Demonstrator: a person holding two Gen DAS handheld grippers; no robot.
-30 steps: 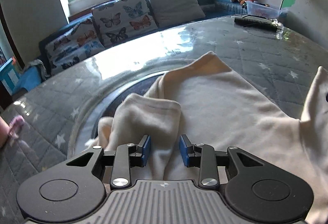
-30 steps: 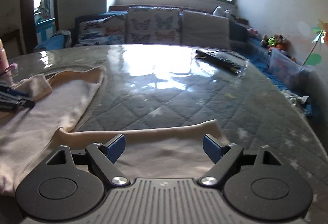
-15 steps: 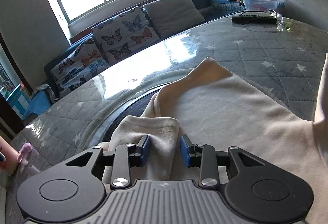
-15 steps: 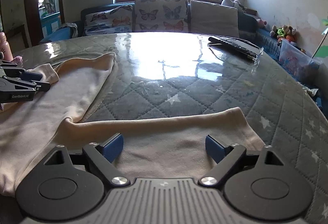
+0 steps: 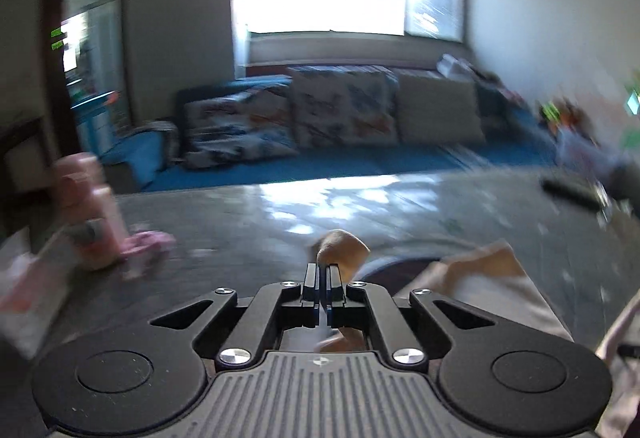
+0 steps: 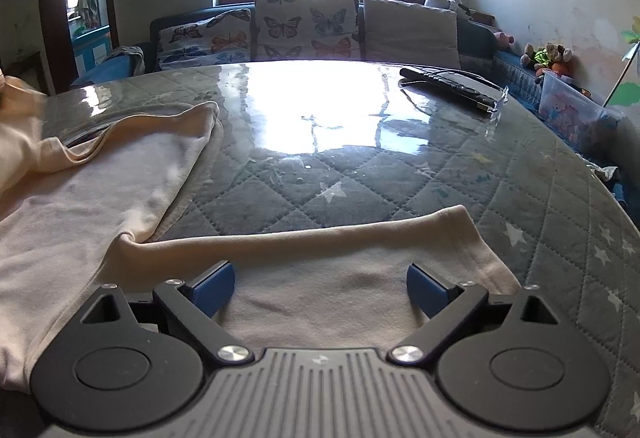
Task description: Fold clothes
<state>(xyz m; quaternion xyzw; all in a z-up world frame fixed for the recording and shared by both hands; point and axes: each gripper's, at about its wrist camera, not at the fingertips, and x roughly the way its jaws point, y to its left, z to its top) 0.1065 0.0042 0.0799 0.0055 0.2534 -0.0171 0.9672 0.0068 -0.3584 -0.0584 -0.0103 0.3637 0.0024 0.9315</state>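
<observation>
A cream long-sleeved garment (image 6: 100, 189) lies spread on the grey quilted table (image 6: 360, 165). My left gripper (image 5: 322, 270) is shut on the cuff of its left sleeve (image 5: 344, 246), which sticks up past the fingertips above the table; this view is motion-blurred. In the right wrist view the raised sleeve (image 6: 16, 117) shows at the left edge. My right gripper (image 6: 320, 286) hovers low over the other sleeve (image 6: 340, 242), which lies flat. Its jaws are opening and the blue pads (image 6: 214, 288) stand wide apart, with cloth below them but nothing pinched.
A pink bottle (image 5: 90, 213) stands near the table's left edge. A black remote-like object (image 6: 448, 83) lies at the far right. Beyond the table are a sofa with butterfly cushions (image 6: 308, 29) and a clear box of toys (image 6: 576, 113).
My left gripper shut on the sleeve cuff, then rose and swung left with it, so the sleeve left the table. The right gripper stayed put and its jaws widened a little.
</observation>
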